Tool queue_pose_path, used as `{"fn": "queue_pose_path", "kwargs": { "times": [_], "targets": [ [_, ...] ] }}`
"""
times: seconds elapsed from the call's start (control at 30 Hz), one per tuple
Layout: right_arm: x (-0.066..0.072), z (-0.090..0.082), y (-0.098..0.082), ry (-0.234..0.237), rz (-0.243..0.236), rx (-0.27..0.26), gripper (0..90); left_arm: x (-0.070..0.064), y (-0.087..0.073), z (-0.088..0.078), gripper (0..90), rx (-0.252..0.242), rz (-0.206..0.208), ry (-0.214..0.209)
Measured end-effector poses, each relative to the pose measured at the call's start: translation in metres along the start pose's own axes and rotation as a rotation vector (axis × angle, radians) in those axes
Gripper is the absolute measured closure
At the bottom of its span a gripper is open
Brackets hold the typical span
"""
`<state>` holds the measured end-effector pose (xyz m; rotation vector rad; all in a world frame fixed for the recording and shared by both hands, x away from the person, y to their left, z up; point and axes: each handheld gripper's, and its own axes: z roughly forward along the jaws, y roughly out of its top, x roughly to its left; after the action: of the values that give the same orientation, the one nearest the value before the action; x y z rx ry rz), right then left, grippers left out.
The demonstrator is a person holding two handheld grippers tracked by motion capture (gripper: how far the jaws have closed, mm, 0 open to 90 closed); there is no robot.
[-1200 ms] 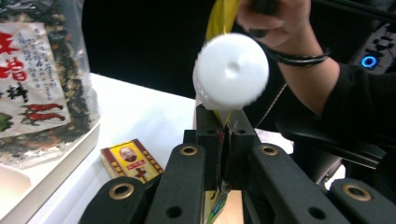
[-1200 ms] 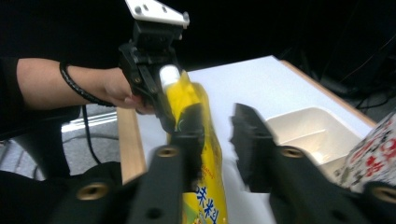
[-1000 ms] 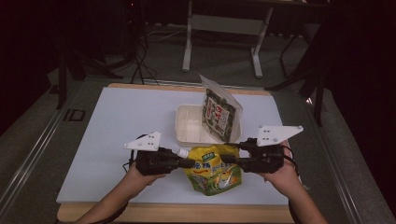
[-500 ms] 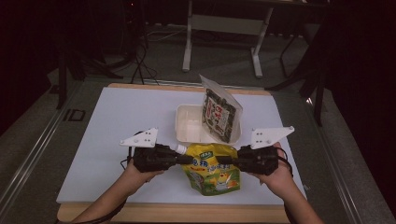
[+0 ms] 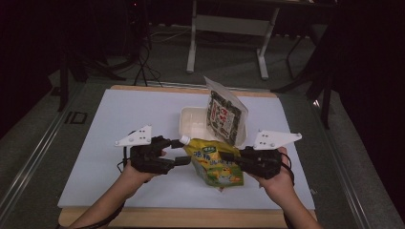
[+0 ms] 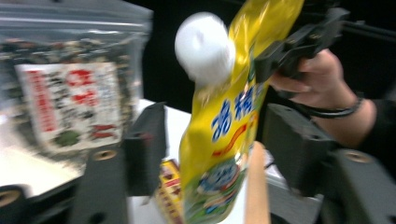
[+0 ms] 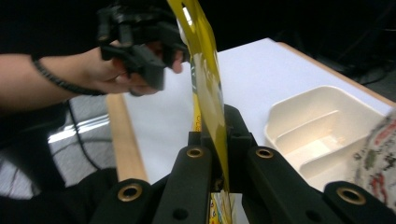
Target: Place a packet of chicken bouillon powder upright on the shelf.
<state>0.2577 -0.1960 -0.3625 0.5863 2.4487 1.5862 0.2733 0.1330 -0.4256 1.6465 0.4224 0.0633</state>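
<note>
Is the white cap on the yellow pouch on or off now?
On. The white cap sits on the spout at the top corner of the yellow pouch, in the left gripper view.

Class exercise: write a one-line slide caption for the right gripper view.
Right gripper clamps the edge of a yellow spouted pouch beside a cream divided tray.

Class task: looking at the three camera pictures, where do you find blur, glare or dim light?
High view: dim, dark surroundings, only the white table bright. Left gripper view: motion blur smears the yellow pouch, its white cap and the seaweed bag. Right gripper view: sharper, glare along the pouch's edge, and the far hand is soft.
</note>
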Motion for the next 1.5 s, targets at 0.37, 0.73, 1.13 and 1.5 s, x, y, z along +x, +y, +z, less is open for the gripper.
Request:
{"fn": "queue_pose_path", "kwargs": {
  "times": [0.37,0.73,1.13,1.5],
  "targets": [
    [0.012,0.008,0.013,-0.309,0.005,-0.109,90.0,-0.002,-0.025,-0.018,5.3,-0.010,-0.025,0.181],
    [-0.002,0.037,0.019,-0.432,0.114,-0.129,90.0,-0.002,-0.054,-0.033,1.7,0.002,-0.034,0.280],
    [-0.016,0.076,0.029,-0.511,0.198,-0.186,90.0,-0.003,-0.068,-0.045,1.8,0.004,0.009,0.361],
    [-0.016,0.098,0.040,-0.646,0.227,-0.281,90.0,0.003,-0.077,-0.046,0.9,0.025,0.011,0.407]
  ]
}}
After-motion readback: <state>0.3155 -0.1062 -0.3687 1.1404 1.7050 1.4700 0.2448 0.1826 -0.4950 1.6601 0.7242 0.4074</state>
